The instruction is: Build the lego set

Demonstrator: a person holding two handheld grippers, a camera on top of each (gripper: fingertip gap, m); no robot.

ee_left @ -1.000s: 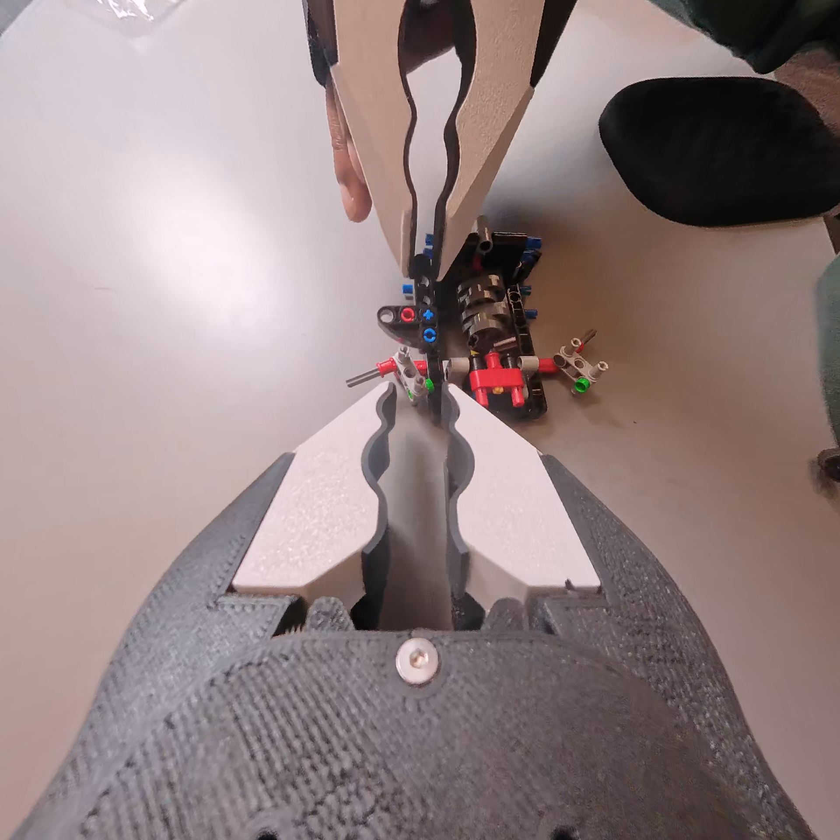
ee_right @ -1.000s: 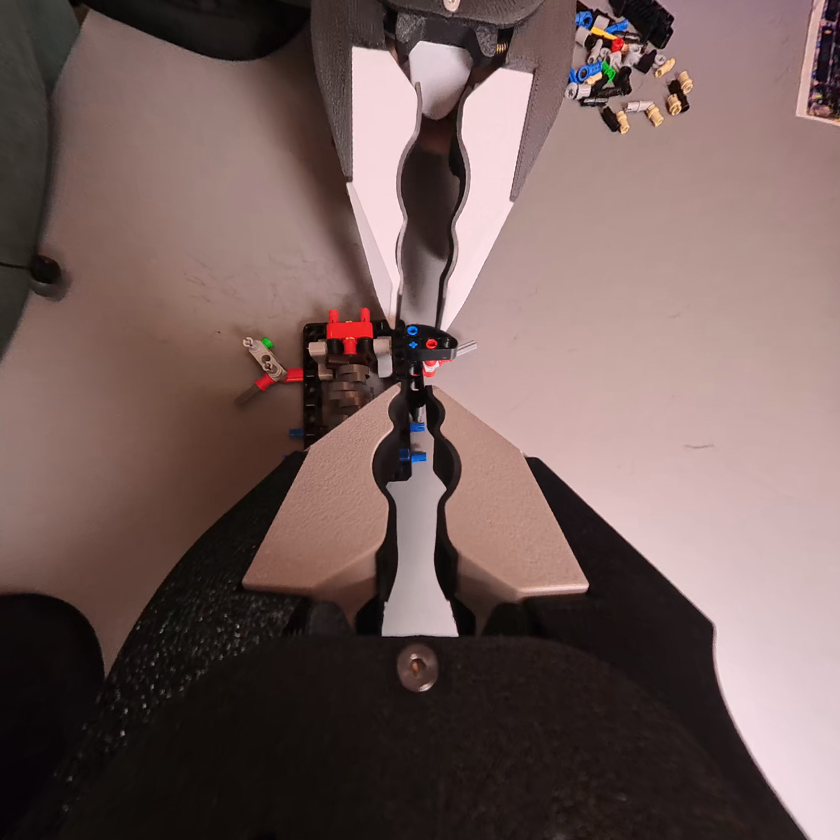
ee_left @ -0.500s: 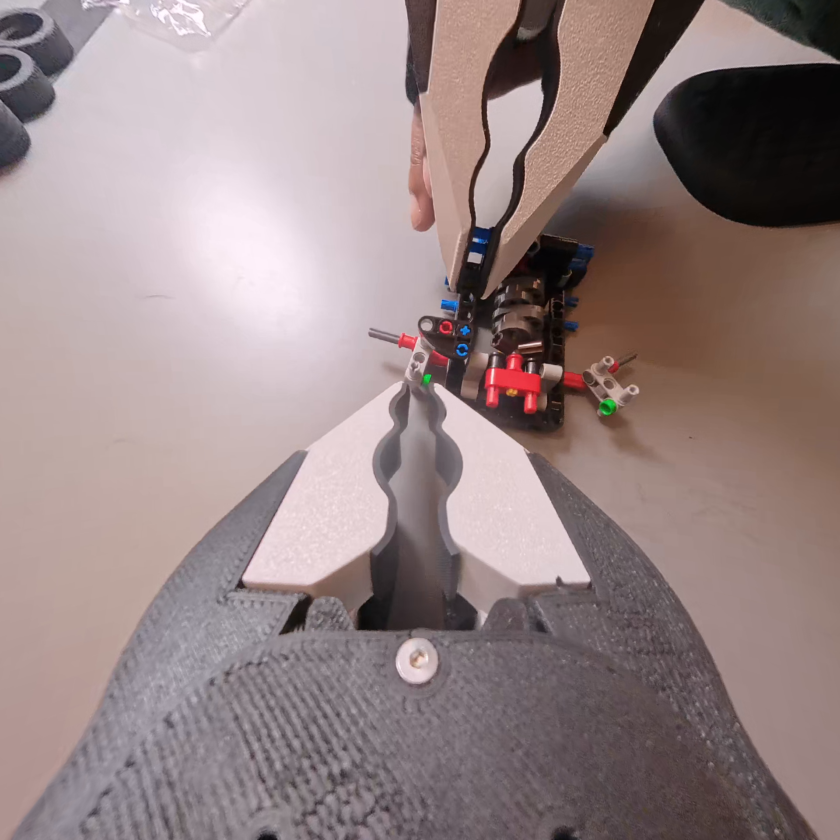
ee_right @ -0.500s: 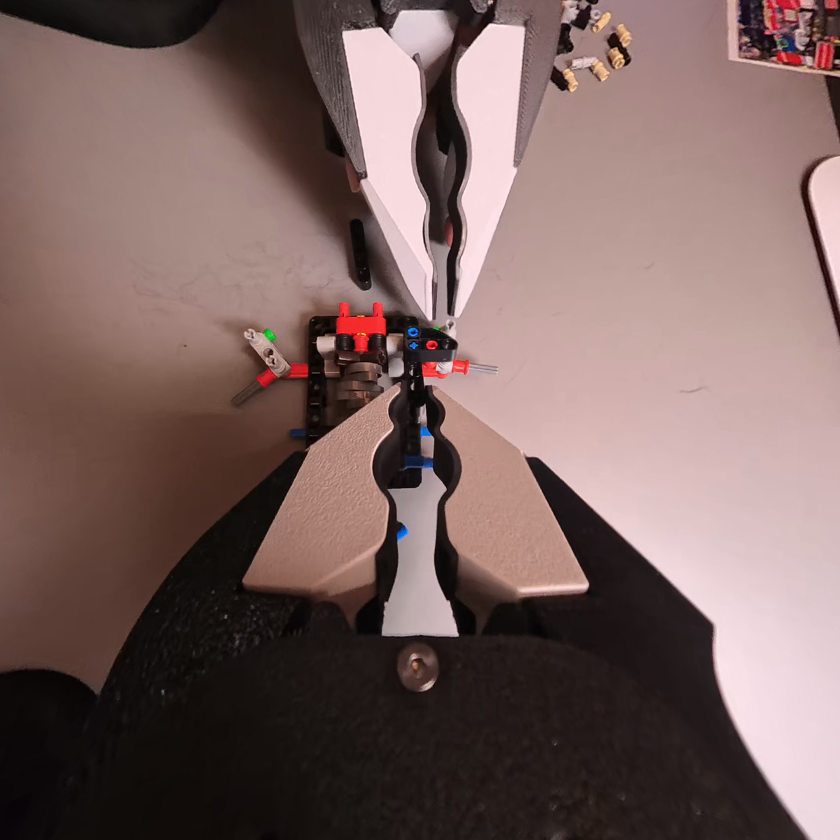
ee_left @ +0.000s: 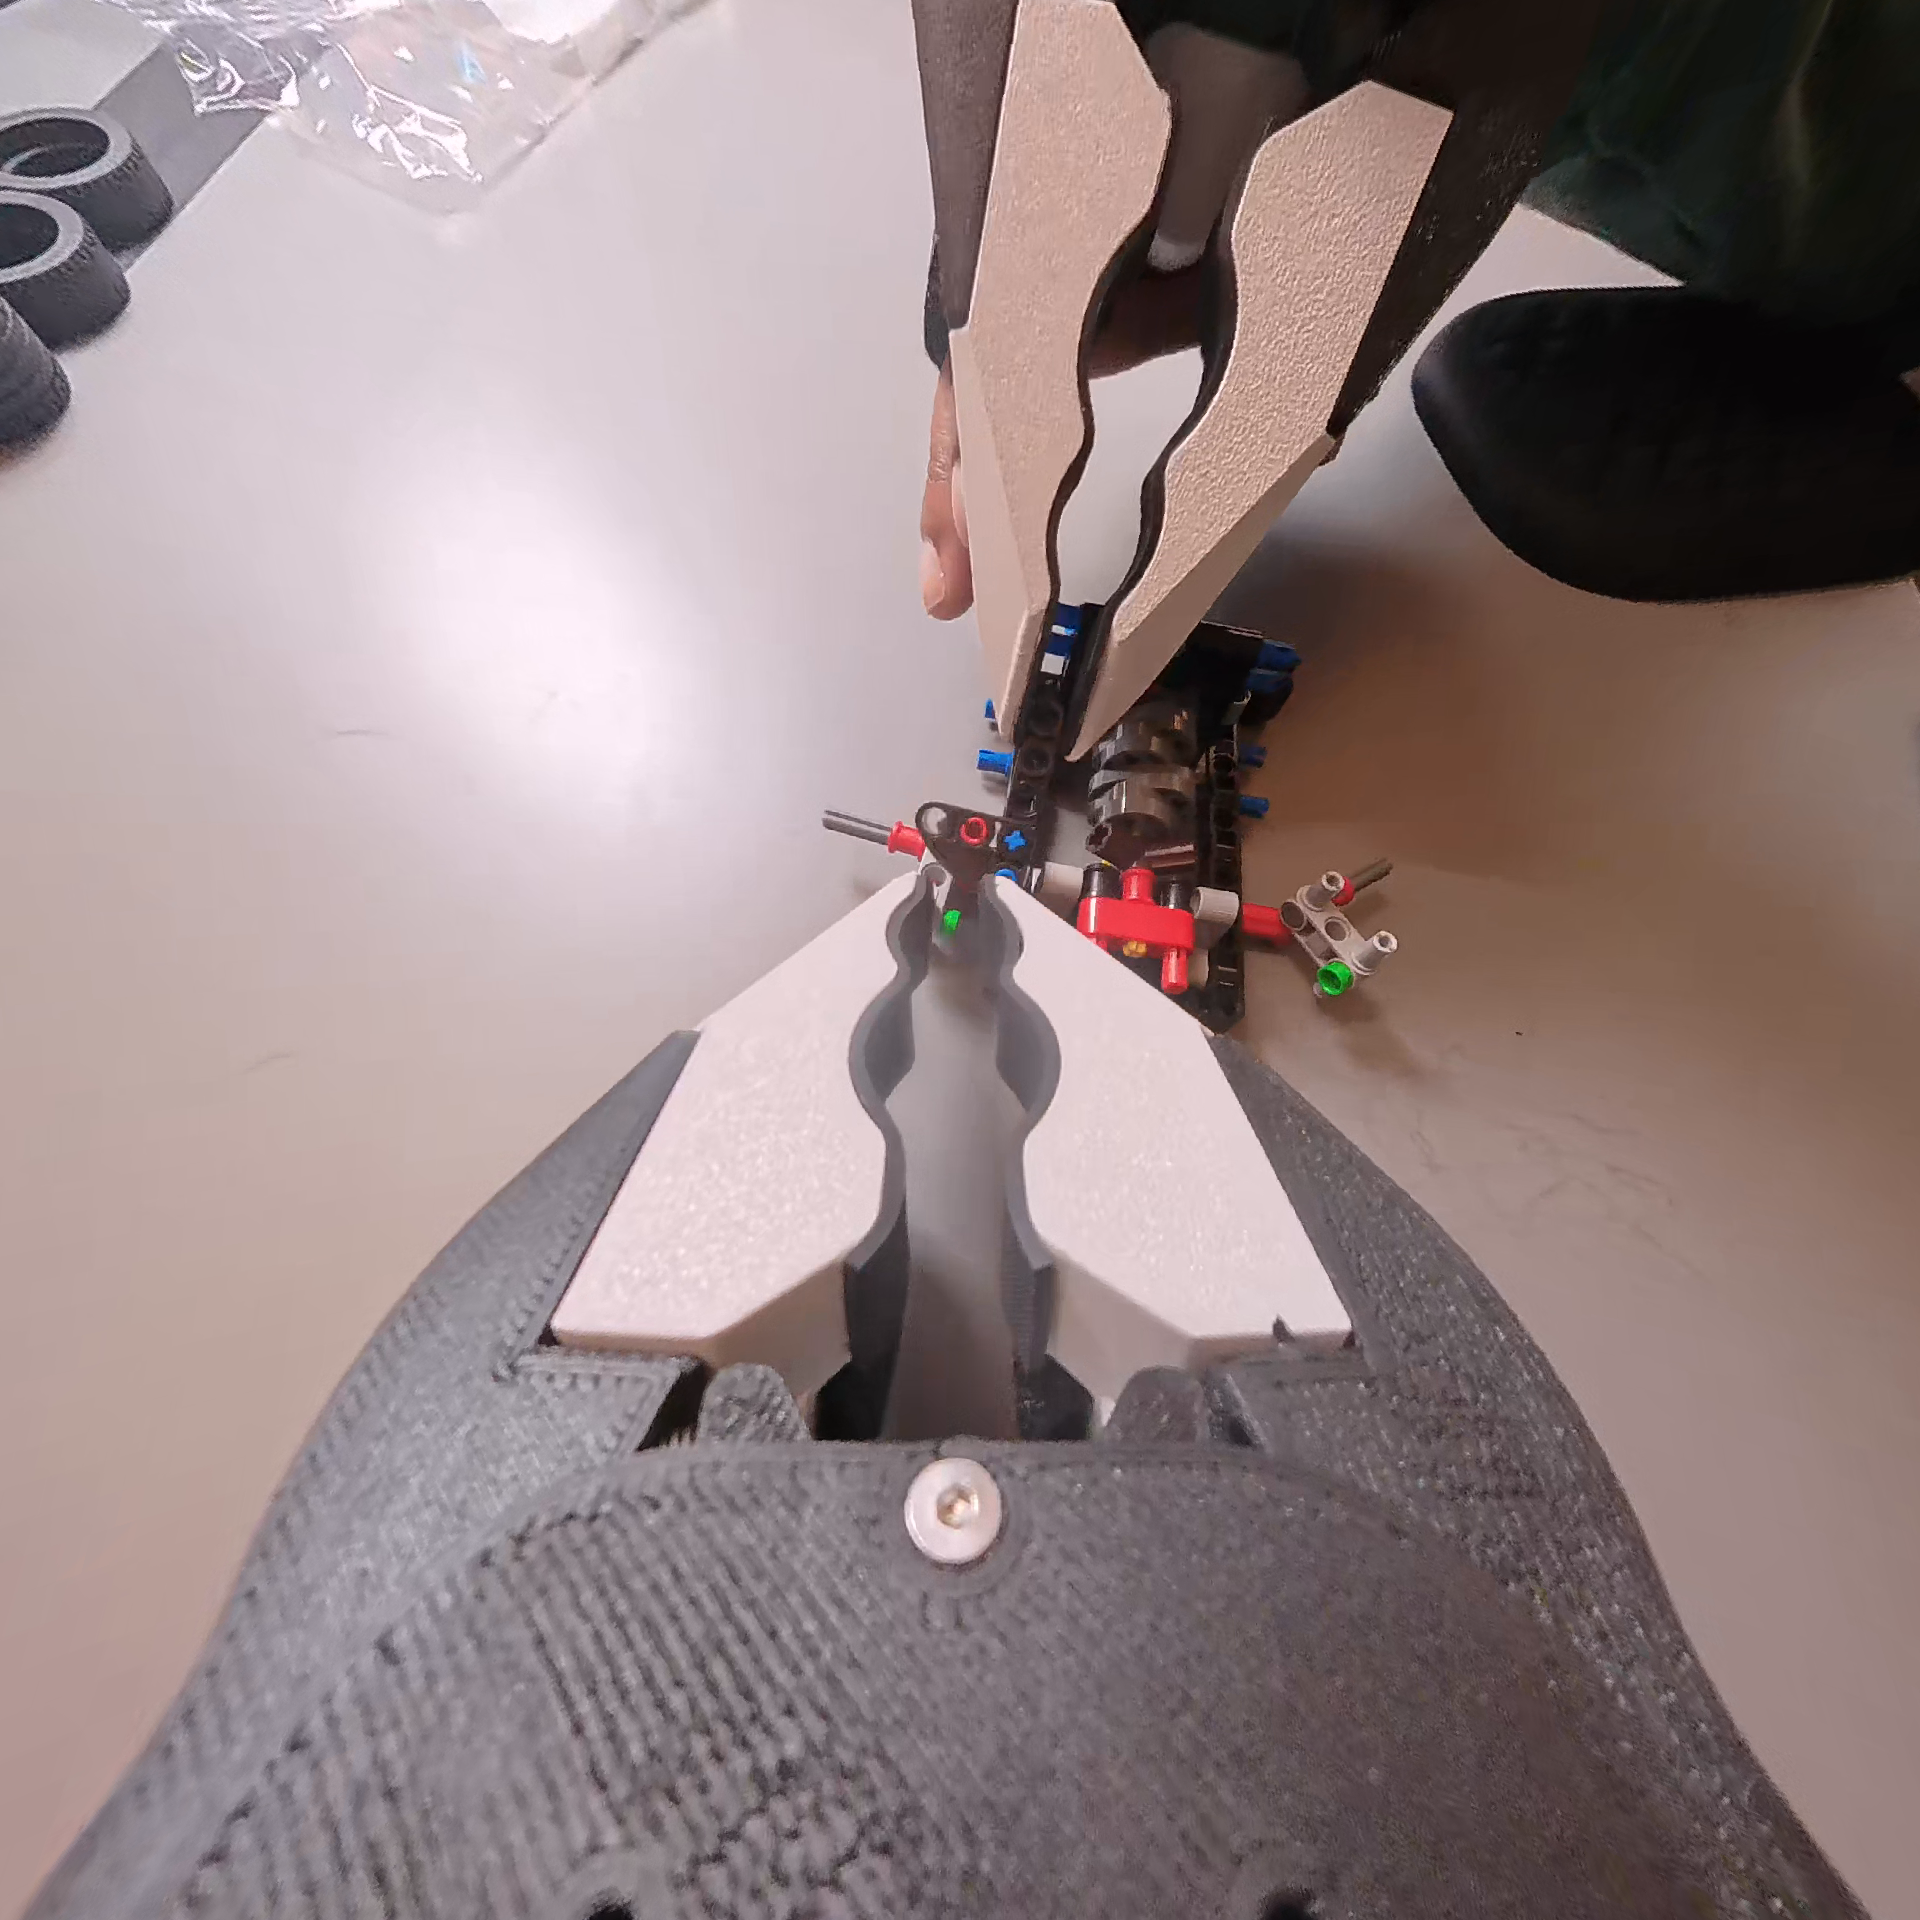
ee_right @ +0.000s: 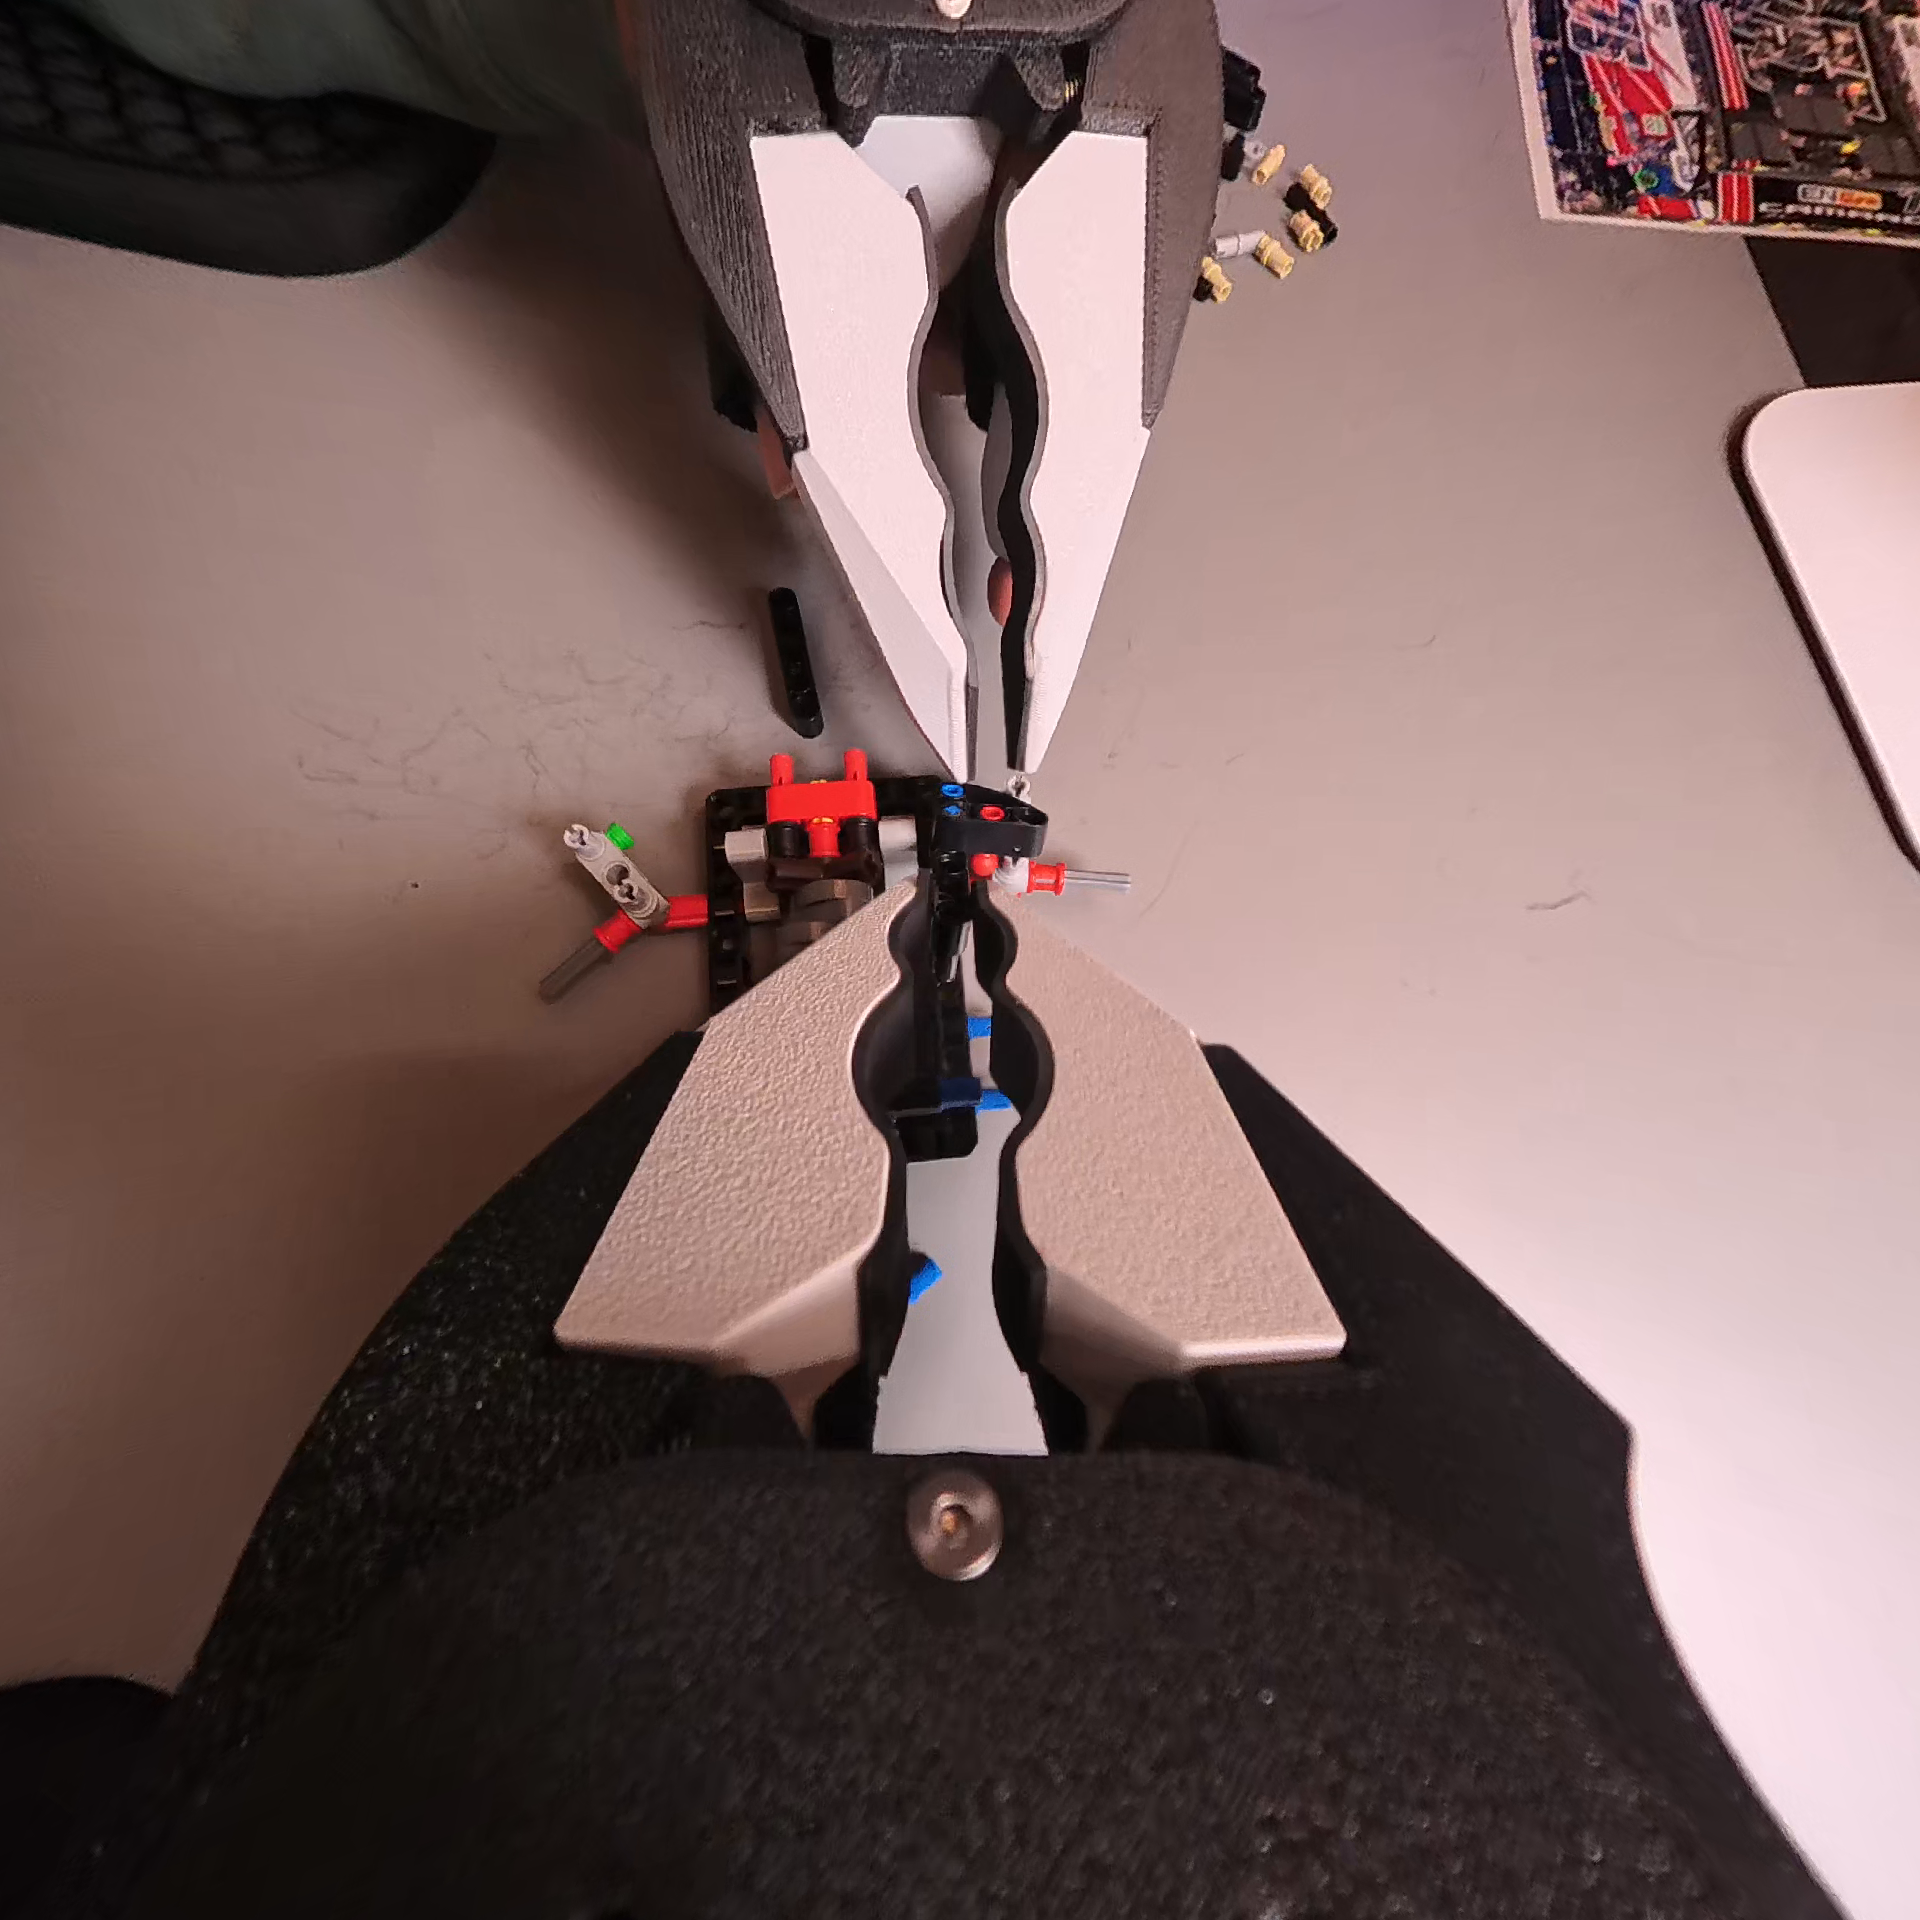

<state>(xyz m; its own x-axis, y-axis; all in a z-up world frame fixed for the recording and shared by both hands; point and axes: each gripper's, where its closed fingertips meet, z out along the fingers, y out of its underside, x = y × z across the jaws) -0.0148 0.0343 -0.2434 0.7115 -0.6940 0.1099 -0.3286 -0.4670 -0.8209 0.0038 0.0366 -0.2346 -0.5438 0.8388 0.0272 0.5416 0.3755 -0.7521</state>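
**Two grippers on the half-built frame**

While both tools meet over the model, we read the scene from the nearest point outward. In the left wrist view, our left gripper (ee_left: 961, 902) has its tips drawn close around a small grey connector with a green pin (ee_left: 950, 918) at the near corner of the lego assembly (ee_left: 1143, 831); the jaws are nearly together, but we cannot tell whether they actually pinch it. The assembly lies flat on the table (ee_left: 416, 727), a black frame carrying a red block (ee_left: 1135, 920), dark gears and blue pins. A second grey connector with a green pin (ee_left: 1338, 940) juts from its right side on a red axle.

Farther on, the right gripper (ee_left: 1049, 717) comes down from above, clenched on the frame's black side beam (ee_left: 1039, 727). The right wrist view confirms that hold: the black beam (ee_right: 940, 1039) runs between its jaws, blue pins showing in the gap.

Beyond the frame in that view, a loose black beam (ee_right: 795, 660) lies on the table, apart from the assembly. Farther still we see scattered tan and black pins (ee_right: 1278, 223) and a printed booklet (ee_right: 1714, 104). In the left wrist view, black tyres (ee_left: 52, 239) and a clear plastic bag (ee_left: 395, 94) sit at the far left.
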